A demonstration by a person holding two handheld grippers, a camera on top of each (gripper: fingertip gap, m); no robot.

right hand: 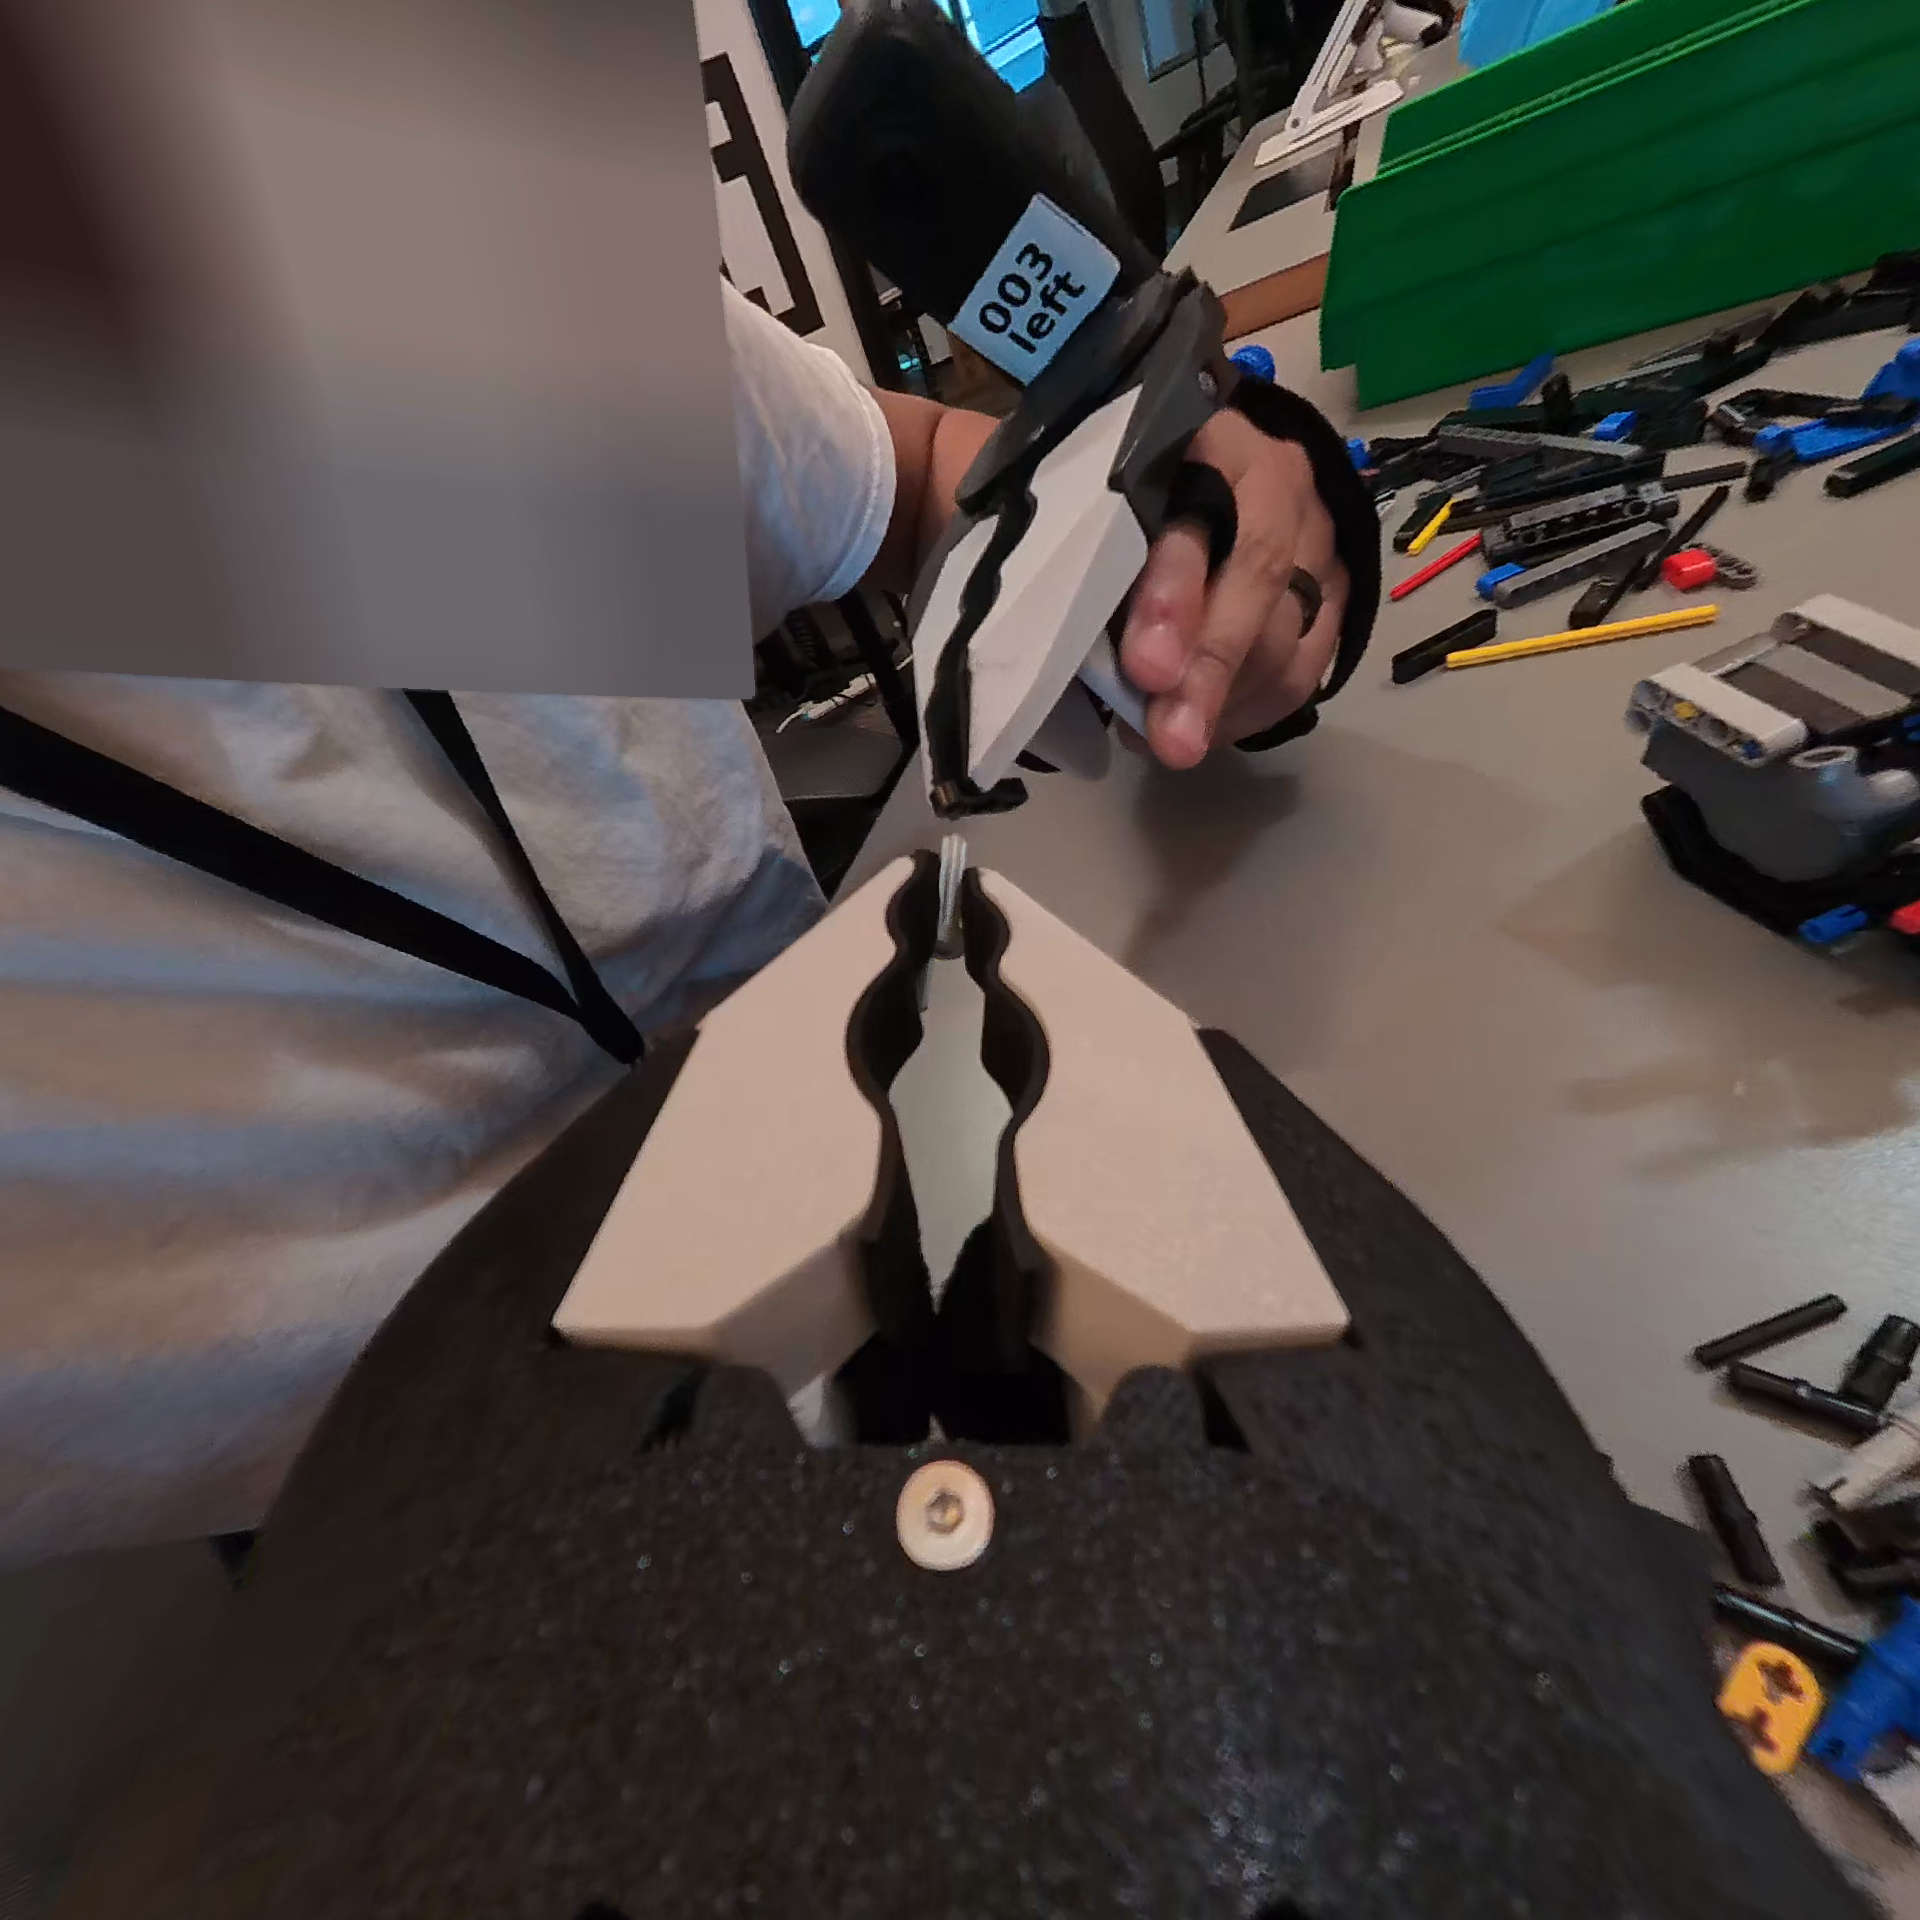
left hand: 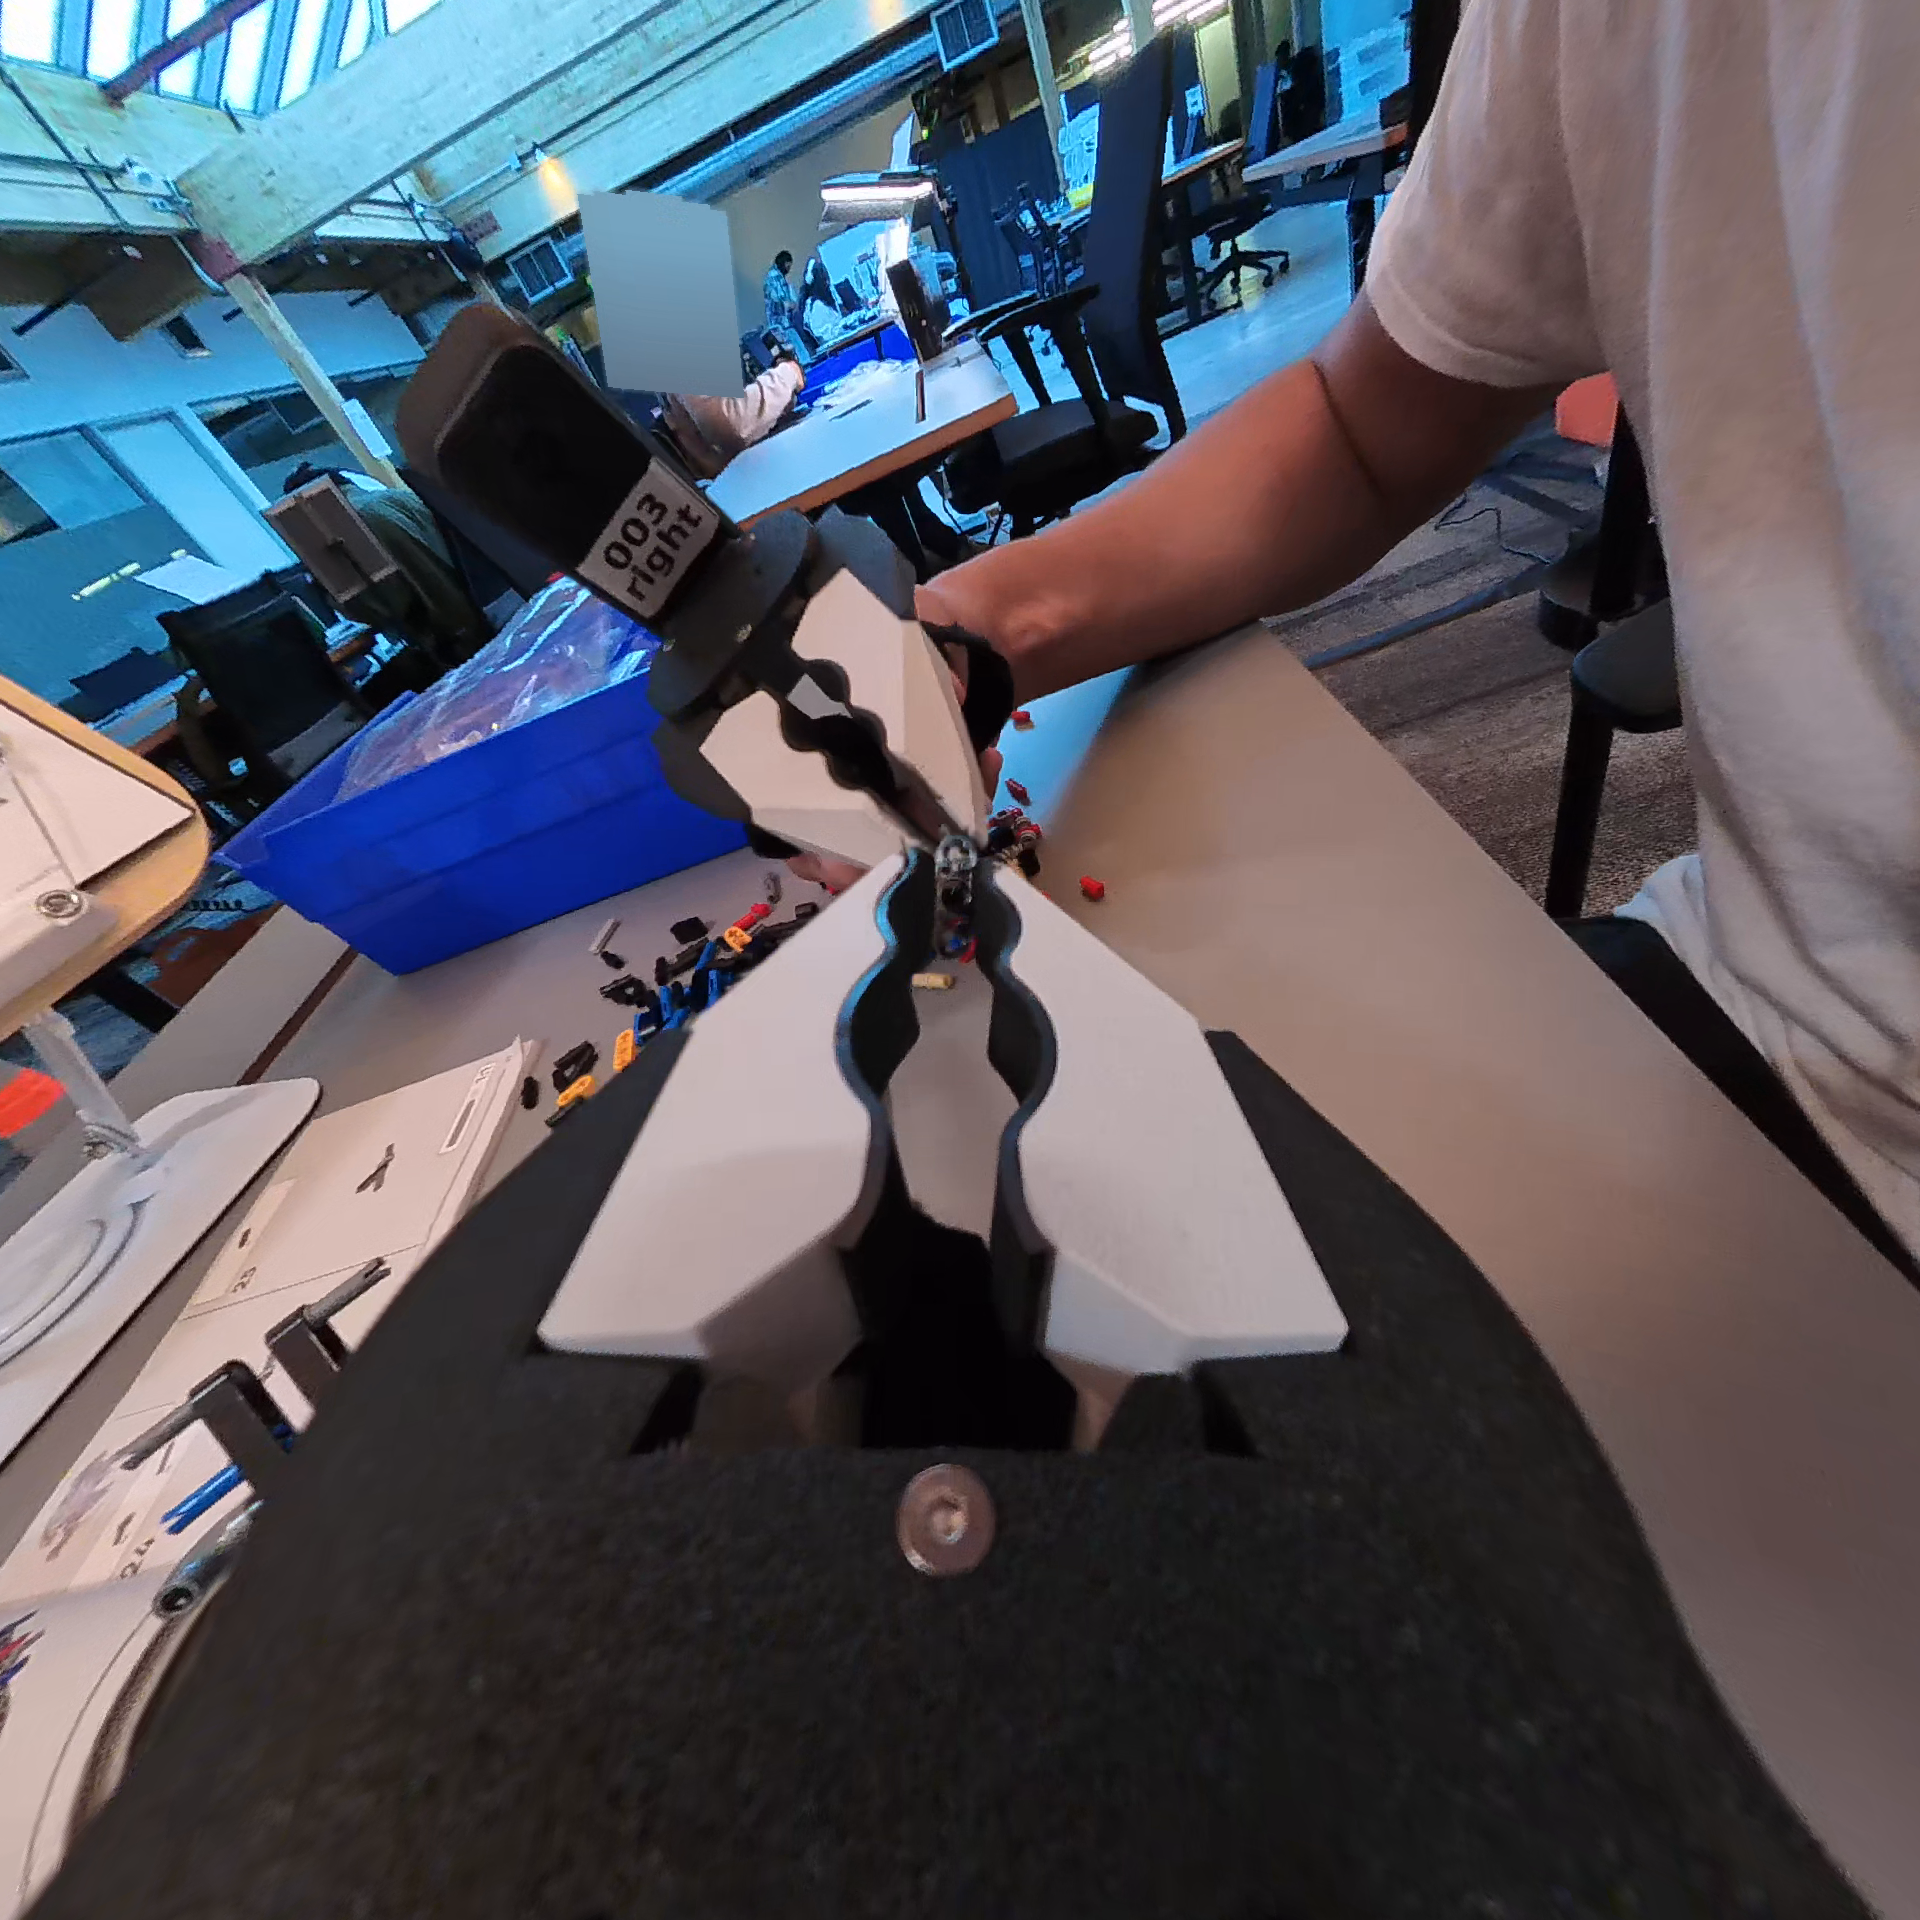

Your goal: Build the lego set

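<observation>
1. Your left gripper point(left hand: 954, 883) is pinched shut on a small black pin point(right hand: 971, 798). In the right wrist view the pin sits crosswise at its fingertips.
2. Your right gripper point(right hand: 951, 883) is clamped on a thin light-grey piece point(right hand: 952, 871), which stands upright out of the tips.
3. The two grippers meet tip to tip above the table point(right hand: 1299, 935). In the right wrist view the black pin hangs just above the top of the grey piece; I cannot tell whether they touch.
4. Below the meeting point the table is bare, so you have open room there. The near table edge point(left hand: 1558, 1018) runs close by your body on the left wrist view's right side.
5. A half-built grey and black lego assembly point(right hand: 1787, 748) stands on the table, well apart from the tips.
6. Loose black, blue, red and yellow pieces point(right hand: 1590, 509) crowd the table beyond it, up to a green bin point(right hand: 1621, 197).
7. More loose pieces point(right hand: 1797, 1455) lie near your right gripper's body.
8. In the left wrist view a blue bin point(left hand: 488, 821) stands past a scatter of small parts point(left hand: 675, 966), and white instruction sheets point(left hand: 364, 1174) lie nearer you.
</observation>
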